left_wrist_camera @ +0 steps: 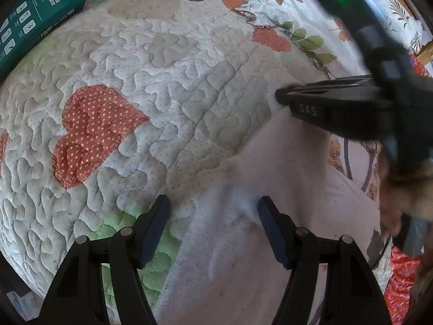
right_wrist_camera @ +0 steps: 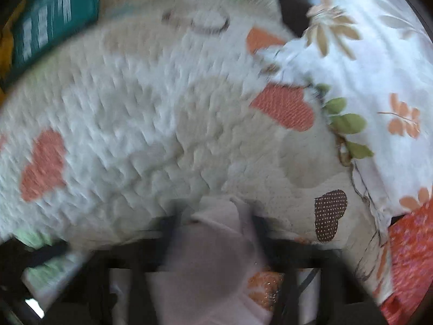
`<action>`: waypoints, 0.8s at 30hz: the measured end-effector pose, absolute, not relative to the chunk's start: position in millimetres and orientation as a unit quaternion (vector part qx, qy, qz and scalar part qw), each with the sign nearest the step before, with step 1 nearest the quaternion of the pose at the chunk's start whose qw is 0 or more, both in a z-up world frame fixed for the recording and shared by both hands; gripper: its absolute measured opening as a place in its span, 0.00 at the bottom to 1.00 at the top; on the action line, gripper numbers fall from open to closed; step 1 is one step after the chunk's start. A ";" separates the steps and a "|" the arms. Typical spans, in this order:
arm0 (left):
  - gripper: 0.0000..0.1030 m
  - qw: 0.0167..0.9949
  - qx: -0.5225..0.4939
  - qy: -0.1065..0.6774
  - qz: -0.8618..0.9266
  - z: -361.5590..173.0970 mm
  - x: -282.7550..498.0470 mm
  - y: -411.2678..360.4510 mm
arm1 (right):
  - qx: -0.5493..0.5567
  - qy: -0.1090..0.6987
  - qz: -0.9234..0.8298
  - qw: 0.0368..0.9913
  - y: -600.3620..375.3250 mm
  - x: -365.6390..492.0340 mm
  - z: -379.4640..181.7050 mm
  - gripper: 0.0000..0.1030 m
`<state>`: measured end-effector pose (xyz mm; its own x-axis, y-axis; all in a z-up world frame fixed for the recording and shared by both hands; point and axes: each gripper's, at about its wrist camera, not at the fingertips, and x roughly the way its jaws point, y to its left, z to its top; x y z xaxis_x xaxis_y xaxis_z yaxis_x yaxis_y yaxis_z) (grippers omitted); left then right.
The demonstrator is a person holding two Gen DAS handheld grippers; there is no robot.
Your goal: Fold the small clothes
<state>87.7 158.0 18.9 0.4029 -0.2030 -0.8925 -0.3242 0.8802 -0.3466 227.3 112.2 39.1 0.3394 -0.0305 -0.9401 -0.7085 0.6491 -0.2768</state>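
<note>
Pale pink garment (left_wrist_camera: 270,230) is spread soft and creased on the heart-patterned quilt (left_wrist_camera: 135,81). Left tongs (left_wrist_camera: 213,216) are held apart over its edge; right tongs (left_wrist_camera: 280,96), at 3 o'clock, are clamped on its corner.

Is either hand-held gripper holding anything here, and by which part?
The right hand-held gripper is shut on the far edge of the pale garment. The left hand-held gripper is open over its near edge, gripping nothing.

A quilted bedspread (left_wrist_camera: 140,86) with orange hearts covers the bed, a floral sheet (right_wrist_camera: 365,67) alongside.
</note>
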 end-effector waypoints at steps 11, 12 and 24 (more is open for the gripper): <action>0.65 0.808 -0.231 0.541 0.027 19.3 87.1 157.8 | -0.218 0.508 0.088 0.829 59.1 296.9 57.3 0.06; 0.65 0.808 -0.237 0.539 0.024 20.5 85.0 160.3 | -0.200 0.510 0.093 0.831 52.4 296.3 62.9 0.06; 0.66 0.833 -0.218 0.508 0.033 44.2 66.4 187.5 | -0.049 0.530 0.162 0.831 -59.4 156.7 89.6 0.44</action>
